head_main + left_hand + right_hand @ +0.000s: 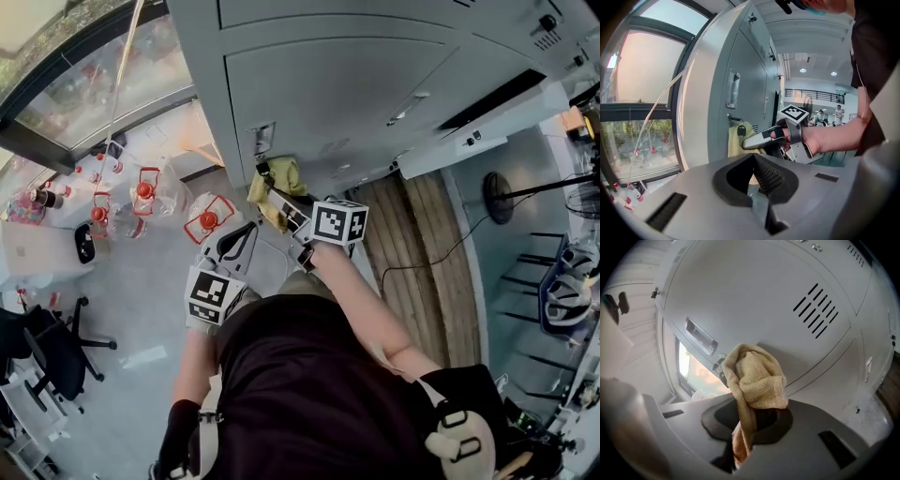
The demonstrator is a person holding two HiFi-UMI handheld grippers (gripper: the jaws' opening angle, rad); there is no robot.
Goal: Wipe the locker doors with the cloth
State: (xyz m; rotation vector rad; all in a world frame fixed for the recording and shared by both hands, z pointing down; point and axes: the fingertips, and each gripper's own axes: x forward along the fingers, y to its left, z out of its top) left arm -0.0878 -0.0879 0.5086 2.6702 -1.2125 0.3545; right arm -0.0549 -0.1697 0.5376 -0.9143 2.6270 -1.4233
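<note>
Cloth (757,378) pinched tight between my right gripper's (749,425) fingers, locker door (754,301) just beyond their tips; my left gripper's (758,183) fingers are closed, empty.

cloth (757,378): nubbly yellow terry | locker door (754,301): smooth matt grey painted metal

Bright daylight from window (642,108), fisheye-warped edges.
</note>
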